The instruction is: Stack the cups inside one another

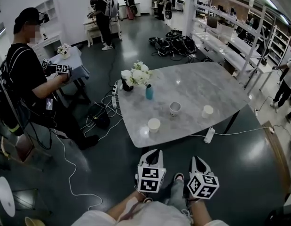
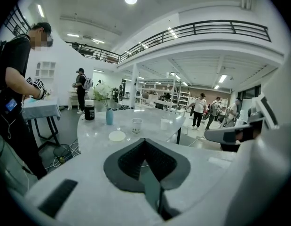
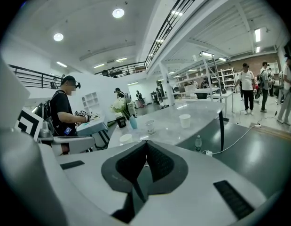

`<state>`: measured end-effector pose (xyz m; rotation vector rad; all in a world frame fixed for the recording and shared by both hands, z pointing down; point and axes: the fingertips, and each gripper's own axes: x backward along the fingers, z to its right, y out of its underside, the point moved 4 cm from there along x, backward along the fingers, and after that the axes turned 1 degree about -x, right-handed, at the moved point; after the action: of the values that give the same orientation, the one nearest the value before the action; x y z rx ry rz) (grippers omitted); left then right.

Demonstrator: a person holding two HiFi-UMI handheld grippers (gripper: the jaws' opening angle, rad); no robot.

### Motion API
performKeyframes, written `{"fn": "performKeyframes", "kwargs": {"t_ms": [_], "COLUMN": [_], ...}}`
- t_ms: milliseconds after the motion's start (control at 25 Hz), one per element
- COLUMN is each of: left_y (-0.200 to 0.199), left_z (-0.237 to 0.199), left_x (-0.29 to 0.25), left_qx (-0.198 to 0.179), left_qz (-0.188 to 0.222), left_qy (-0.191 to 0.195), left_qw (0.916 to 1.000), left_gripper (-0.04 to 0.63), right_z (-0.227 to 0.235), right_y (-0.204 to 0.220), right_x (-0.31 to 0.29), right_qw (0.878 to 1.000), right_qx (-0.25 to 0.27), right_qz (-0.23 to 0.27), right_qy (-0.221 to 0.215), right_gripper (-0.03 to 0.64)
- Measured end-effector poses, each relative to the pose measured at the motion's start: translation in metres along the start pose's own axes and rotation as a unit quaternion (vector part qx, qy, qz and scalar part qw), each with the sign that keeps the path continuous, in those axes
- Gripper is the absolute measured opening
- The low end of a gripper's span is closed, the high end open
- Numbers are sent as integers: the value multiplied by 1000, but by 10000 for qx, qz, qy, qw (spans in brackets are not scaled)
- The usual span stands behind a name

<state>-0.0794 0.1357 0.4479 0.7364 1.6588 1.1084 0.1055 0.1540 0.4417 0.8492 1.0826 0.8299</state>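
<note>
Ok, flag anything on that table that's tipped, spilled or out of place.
Nothing stands out. The three cups stand upright and apart on the table, the blue vase is upright, and no spill shows.

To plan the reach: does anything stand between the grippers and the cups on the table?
Nothing visible does. The left gripper and the right gripper hang before the table; only bare tabletop lies before the near cup, the patterned cup and the right cup.
</note>
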Motion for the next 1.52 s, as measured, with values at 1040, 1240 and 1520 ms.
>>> {"fn": "performKeyframes", "kwargs": {"t_ms": [1040,1240,1520], "left_y": [-72,-80,-83], "left_z": [18,23,19], "left_x": [-171,-190,-203], "left_qx": [393,452,674], "left_qz": [-29,-14,-76], "left_qy": [-928,-1103,-1475], "left_qw": [9949,9929,9867], "left_gripper": [-5,-5,-5], "right_z": [104,121,124], "right_y": [-119,-131,-139], "right_x": [-165,-183,-215], "right_qw": [9951,9935,9879], "right_qx": [192,241,355], "right_qz": [-251,-311,-436], "right_qy": [-939,-1070,-1447], "right_gripper": [8,8,8]}}
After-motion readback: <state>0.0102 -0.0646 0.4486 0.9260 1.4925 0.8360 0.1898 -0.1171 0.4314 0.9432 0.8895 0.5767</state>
